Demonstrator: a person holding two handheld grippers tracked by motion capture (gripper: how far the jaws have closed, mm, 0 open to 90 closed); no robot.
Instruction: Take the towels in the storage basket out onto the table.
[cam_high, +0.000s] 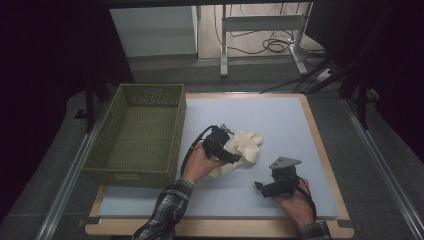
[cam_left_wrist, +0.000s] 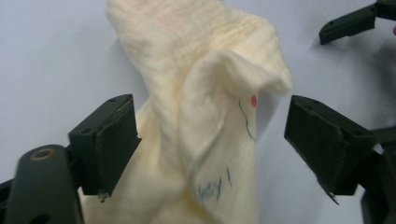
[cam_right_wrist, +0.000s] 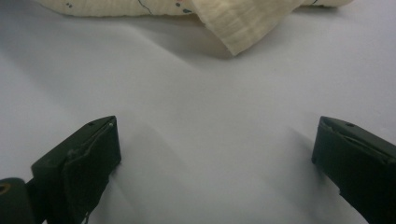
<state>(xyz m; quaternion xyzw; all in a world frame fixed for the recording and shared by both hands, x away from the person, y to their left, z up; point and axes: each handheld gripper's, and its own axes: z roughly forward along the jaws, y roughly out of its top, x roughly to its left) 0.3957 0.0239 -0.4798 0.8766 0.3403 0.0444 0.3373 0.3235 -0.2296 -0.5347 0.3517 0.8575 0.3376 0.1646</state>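
Loosely bunched, the cream-coloured crinkled cotton cloth (cam_high: 243, 148) with small printed marks lies on the pale blue table mat (cam_high: 280, 120), near its middle and just right of the olive-green perforated plastic basket (cam_high: 116, 170), which holds nothing. The left gripper (cam_left_wrist: 212, 140) sits over the cloth's near end with its jaws spread wide on either side of a raised fold; the right-hand pad stands clear of the fabric, so nothing is clamped. The right gripper (cam_high: 272, 184) rests on the mat nearer the person, apart from the cloth, jaws likewise wide and empty. By the look of it, the cloth lies unheld between grips; the next move calls for closing on a fold or a corner firmly enough that the soft fabric does not slip.
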